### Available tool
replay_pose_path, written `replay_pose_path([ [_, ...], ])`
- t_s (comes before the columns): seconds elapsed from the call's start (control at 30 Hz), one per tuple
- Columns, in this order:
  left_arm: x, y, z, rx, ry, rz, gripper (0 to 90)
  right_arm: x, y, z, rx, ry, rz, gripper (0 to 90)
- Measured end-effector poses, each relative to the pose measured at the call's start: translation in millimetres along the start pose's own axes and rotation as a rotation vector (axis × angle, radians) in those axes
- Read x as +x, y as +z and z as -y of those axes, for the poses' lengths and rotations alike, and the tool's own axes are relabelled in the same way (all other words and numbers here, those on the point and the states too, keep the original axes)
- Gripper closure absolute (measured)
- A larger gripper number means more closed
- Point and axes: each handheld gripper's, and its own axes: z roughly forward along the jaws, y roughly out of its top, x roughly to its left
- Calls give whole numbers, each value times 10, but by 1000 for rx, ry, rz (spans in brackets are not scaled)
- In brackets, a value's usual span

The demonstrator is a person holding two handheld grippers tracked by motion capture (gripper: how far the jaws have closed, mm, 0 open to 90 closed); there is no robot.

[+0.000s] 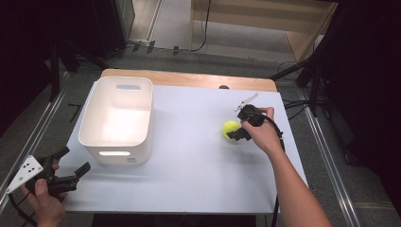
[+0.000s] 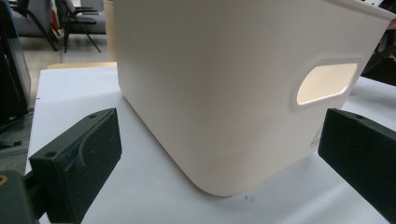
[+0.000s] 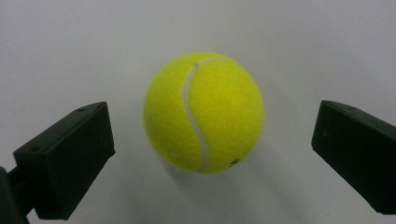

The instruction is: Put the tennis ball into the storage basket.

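No legible text appeared; a small label low on the white bin (image 2: 243, 93) was too blurred to read.

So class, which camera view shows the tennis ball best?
The right gripper view: the tennis ball sits large and sharp, seam visible, between open jaws. In the high view it is a small yellow spot partly behind the right gripper.

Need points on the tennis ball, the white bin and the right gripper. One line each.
tennis ball (image 3: 203, 112): right gripper view, on the yellow felt beside the white seam.
white bin (image 1: 91, 116): high view, on its left rim.
right gripper (image 3: 212, 163): right gripper view, midway between its two open jaws, which flank the ball.
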Motion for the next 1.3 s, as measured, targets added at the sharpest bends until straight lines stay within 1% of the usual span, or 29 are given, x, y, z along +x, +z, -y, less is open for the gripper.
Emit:
replay_pose_path([
  [0.03, 0, 0, 0, 0, 0, 0, 0, 5, 10, -9, 9, 5, 1, 0],
  [0.07, 1, 0, 0, 0, 0, 0, 0, 1, 23, -18, 18, -5, -7, 0],
  [0.17, 0, -3, 1, 0, -2, -1, 0, 3, 54, -42, 31, -4, -17, 0],
  [0.27, 2, -7, 1, -3, -5, 0, 0, -5, 83, -66, 47, -17, -21, 0],
  [0.3, 4, -8, 2, -3, -6, 1, 0, 4, 91, -74, 49, -3, -22, 0],
  [0.33, 5, -8, 1, -3, -5, 1, 0, 4, 103, -82, 53, -9, -25, 0],
  [0.4, 4, -7, 1, -3, -6, 1, 0, 11, 111, -91, 57, -4, -27, 0],
  [0.43, 4, -8, 1, -2, -6, 1, 0, 9, 131, -101, 67, -20, -32, 14],
  [0.47, 5, -8, 1, -3, -5, 1, 0, 9, 131, -101, 67, -20, -32, 14],
  [0.5, 6, -8, 1, -4, -8, 1, 0, 14, 149, -113, 77, -21, -25, 42],
  [0.53, 6, -8, 1, -4, -8, 1, 0, 12, 157, -117, 77, -24, -25, 43],
  [0.57, 6, -8, 1, -4, -8, 1, 0, 16, 165, -120, 77, -15, -33, 43],
  [0.6, 5, -7, 1, -3, -7, 2, 0, 9, 170, -122, 84, -22, -35, 45],
  [0.63, 5, -7, 1, -3, -7, 2, 0, 9, 170, -122, 84, -22, -35, 45],
  [0.67, 5, -8, 1, -3, -7, 2, 0, 16, 172, -124, 90, -5, -31, 50],
  [0.7, 6, -9, 1, -4, -7, 3, 0, 8, 184, -126, 90, -12, -31, 51],
  [0.73, 9, -12, 1, -2, -5, 3, 0, 7, 191, -127, 95, -6, -27, 51],
  [0.77, 10, -12, 1, -2, -5, 3, 0, -5, 200, -127, 100, -14, -27, 55],
  [0.8, 9, -12, 1, -2, -5, 3, 0, -2, 207, -129, 101, -2, -24, 68],
  [0.87, 6, -9, 1, -4, -8, 3, 0, -6, 217, -133, 98, 9, -20, 106],
  [0.9, 6, -8, 1, -3, -8, 2, 0, -9, 218, -132, 105, 10, -19, 124],
  [0.93, 6, -8, 1, -3, -8, 2, 0, -16, 226, -132, 107, -1, -20, 124],
  [0.97, 6, -8, 1, -4, -9, 2, 0, -7, 236, -135, 108, 15, -23, 124],
  [1.0, 7, -8, 1, -3, -8, 2, 0, -15, 250, -135, 116, -3, -22, 124],
  [1.07, 6, -8, 1, -3, -8, 2, 0, -11, 256, -135, 122, 2, -26, 124],
  [1.1, 6, -7, 1, -3, -8, 3, 0, -11, 270, -134, 121, 3, -21, 124],
  [1.17, 7, -7, 1, -4, -9, 3, 0, -12, 290, -131, 128, -4, -22, 124],
  [1.27, 9, -9, 1, -2, -10, 2, 0, -3, 310, -142, 123, 7, -16, 126],
  [1.3, 7, -9, 1, -3, -10, 3, 0, 4, 319, -146, 134, 4, -15, 145],
])
